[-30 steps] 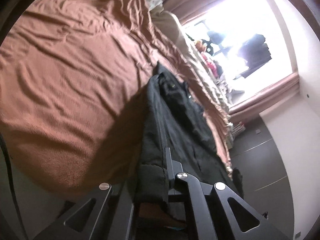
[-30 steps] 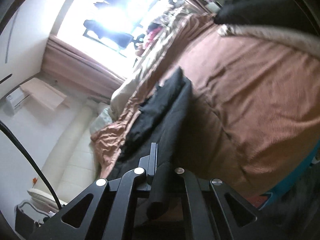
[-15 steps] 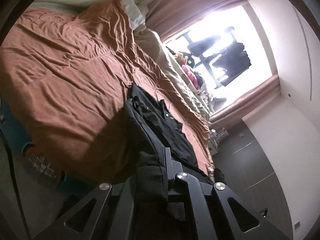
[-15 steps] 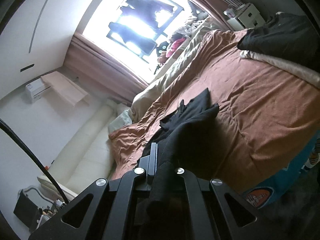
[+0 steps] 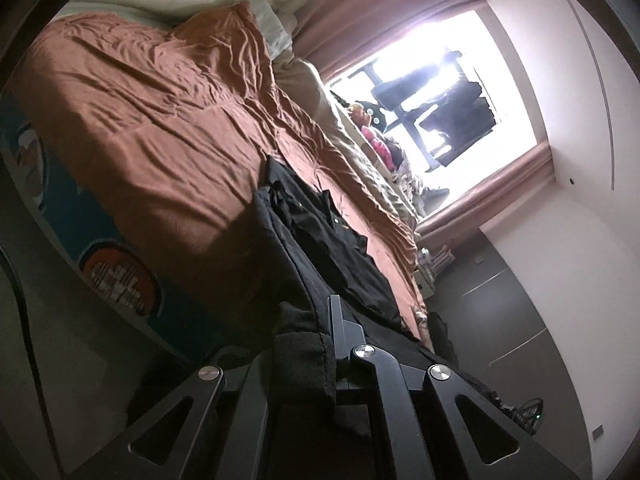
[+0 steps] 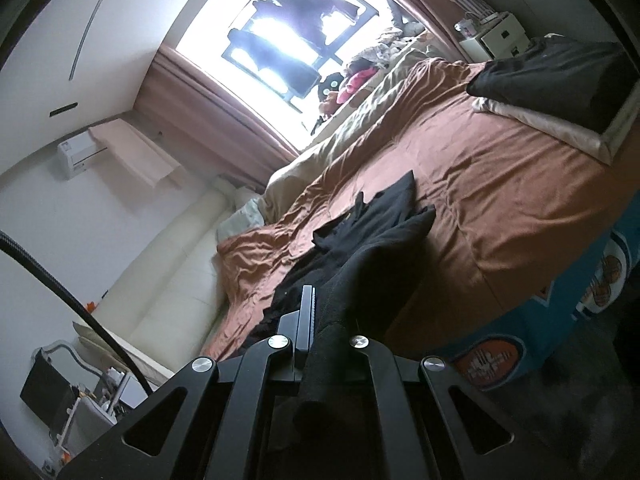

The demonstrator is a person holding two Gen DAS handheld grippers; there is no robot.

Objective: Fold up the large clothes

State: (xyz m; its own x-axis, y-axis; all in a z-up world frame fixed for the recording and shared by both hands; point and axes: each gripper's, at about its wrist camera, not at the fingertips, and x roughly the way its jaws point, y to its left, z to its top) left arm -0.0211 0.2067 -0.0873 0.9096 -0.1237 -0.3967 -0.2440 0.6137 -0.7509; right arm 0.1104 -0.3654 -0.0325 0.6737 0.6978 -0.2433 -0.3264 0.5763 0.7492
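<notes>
Bedroom, bed (image 5: 160, 128) with wrinkled rust-brown cover, bright window (image 6: 296, 40) beyond far side of bed. Black garment (image 5: 332, 248) stretched from middle of bed off near edge, one end lifted. Left gripper (image 5: 320, 340) pinching thick hem of garment, fabric bunched between fingers. Right gripper (image 6: 320, 332) clamped on other corner of same garment (image 6: 372, 240). Second dark garment (image 6: 552, 68) on pale cloth at bed's foot end. Teal printed sheet (image 6: 560, 312) visible along bed's near side.
</notes>
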